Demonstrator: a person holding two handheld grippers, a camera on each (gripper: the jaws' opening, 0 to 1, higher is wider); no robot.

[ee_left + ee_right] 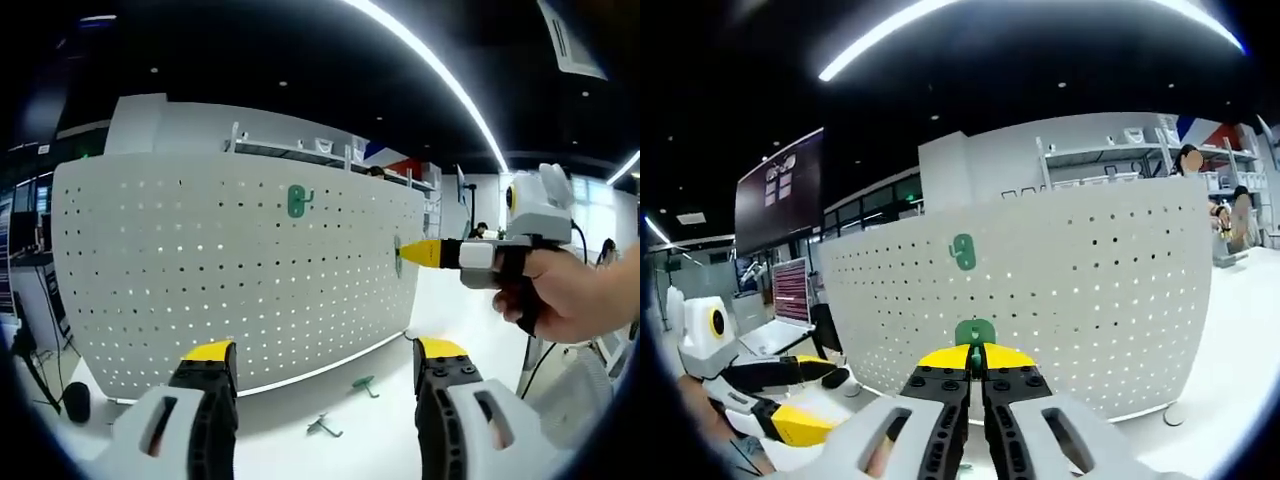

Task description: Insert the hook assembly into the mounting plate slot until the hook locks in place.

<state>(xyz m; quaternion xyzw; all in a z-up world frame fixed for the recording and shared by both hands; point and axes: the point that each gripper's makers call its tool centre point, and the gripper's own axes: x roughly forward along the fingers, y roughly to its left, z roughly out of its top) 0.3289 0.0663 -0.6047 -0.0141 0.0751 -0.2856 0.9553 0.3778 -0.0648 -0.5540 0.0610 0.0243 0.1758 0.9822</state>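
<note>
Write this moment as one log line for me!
right gripper: shut on green hook, at pegboard | left gripper: open, back | mounted hook: on board | spare hooks: on table

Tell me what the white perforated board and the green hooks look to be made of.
White perforated board: likely painted sheet metal or plastic; matte, thin, evenly punched holes with light showing through. Green hook mounted on the board: likely moulded plastic; uniform colour, soft rounded edges. Green hook in the right gripper: same look.
</note>
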